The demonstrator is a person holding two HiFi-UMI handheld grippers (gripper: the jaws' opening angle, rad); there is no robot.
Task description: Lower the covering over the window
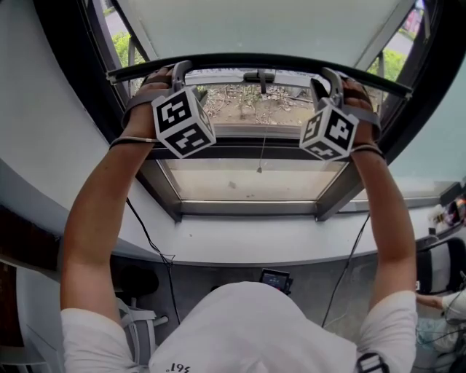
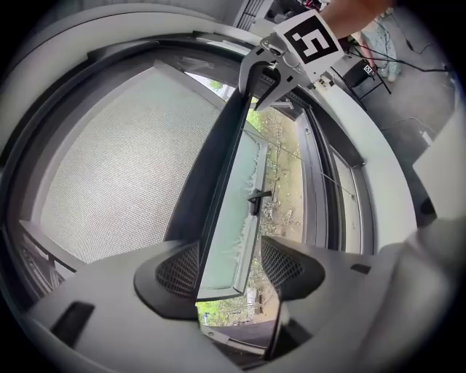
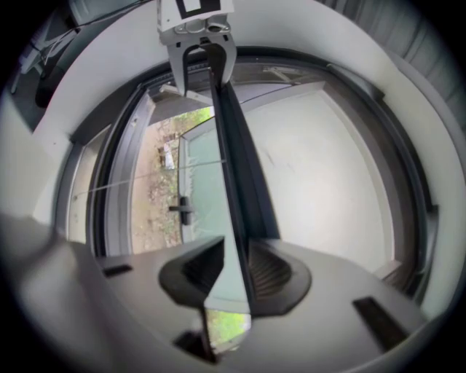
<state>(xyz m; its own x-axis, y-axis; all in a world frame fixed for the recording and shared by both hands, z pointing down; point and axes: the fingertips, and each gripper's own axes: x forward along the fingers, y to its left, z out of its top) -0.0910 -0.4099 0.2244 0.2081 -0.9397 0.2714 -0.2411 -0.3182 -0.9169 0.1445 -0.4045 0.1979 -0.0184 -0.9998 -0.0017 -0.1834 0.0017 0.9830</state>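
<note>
Window behind, blind bar inside left claw, right claw

R gripper has both pads closed on the dark bottom bar of the blind, w/ a pale strip of the bar's edge on the pic-left pad. Bar runs straight up-frame to the L gripper, whose fingers straddle it w/ a gap on one side; marker cube above it. Pale blind fabric fills pic-right of the bar. Pic-left: window frame, dark handle, thin cord across the glass, dirt & greenery outside
</note>
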